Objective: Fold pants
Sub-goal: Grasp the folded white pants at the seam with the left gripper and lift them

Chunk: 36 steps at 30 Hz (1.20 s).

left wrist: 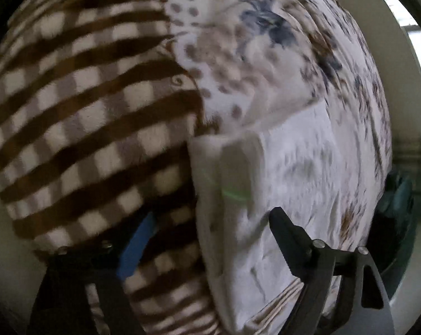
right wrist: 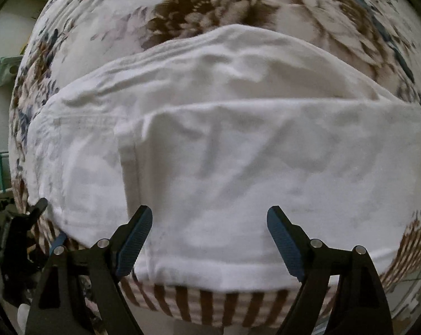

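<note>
White pants (right wrist: pixel 218 150) lie folded in layers on the floral bedspread (right wrist: pixel 210 2), their hem at the bed's near edge over the brown striped border (right wrist: pixel 210 304). My right gripper (right wrist: pixel 209 240) is spread wide, holding nothing, just above that hem. My left gripper (left wrist: pixel 207 240) is likewise parted and holding nothing, at the pants' end, beside a brown checked blanket (left wrist: pixel 84 106).

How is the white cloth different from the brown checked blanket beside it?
The white folded pants are plain and smooth; the brown-and-cream checked blanket is patterned and fuzzy. The pants lie doubled over in layers; the blanket lies spread flat. Both rest on the floral bed cover.
</note>
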Each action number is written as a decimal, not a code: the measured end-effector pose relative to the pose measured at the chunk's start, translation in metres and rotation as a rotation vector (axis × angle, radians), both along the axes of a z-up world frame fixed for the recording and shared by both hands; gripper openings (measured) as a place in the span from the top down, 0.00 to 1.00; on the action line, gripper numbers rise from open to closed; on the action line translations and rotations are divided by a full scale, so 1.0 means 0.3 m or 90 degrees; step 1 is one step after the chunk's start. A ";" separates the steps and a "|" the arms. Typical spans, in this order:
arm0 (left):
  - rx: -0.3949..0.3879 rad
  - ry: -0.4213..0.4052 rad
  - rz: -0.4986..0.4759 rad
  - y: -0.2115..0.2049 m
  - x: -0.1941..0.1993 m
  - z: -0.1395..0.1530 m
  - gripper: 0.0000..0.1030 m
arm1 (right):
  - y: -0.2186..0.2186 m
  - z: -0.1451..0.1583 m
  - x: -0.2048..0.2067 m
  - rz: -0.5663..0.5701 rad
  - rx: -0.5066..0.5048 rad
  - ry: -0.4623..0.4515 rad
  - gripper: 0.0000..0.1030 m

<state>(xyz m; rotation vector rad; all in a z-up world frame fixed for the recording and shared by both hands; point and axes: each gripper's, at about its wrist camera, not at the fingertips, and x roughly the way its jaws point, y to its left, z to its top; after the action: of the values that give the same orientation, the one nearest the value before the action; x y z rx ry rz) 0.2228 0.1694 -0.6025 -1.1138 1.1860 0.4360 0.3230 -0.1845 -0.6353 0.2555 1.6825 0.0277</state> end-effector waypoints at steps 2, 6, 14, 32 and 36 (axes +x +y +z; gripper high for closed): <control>0.013 -0.017 0.001 -0.001 0.013 0.019 0.36 | 0.008 -0.013 0.021 0.010 -0.027 0.006 0.16; 0.048 -0.049 -0.027 0.005 0.042 0.032 0.64 | 0.025 -0.020 0.048 0.028 -0.056 0.006 0.16; 0.096 -0.115 -0.077 -0.020 0.033 0.112 0.75 | 0.038 -0.006 0.056 0.040 -0.097 0.007 0.16; 0.094 -0.108 -0.098 0.010 0.171 0.029 0.76 | -0.080 0.007 -0.032 0.026 -0.215 0.016 0.15; 0.162 -0.128 -0.140 -0.053 0.161 0.169 0.79 | -0.113 0.041 -0.039 0.026 -0.271 -0.011 0.14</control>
<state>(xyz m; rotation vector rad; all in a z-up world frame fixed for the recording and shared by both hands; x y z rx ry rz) 0.2710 0.1536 -0.5519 -0.7785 1.0305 0.2888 0.3114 -0.2184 -0.6231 -0.0999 1.6334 -0.2946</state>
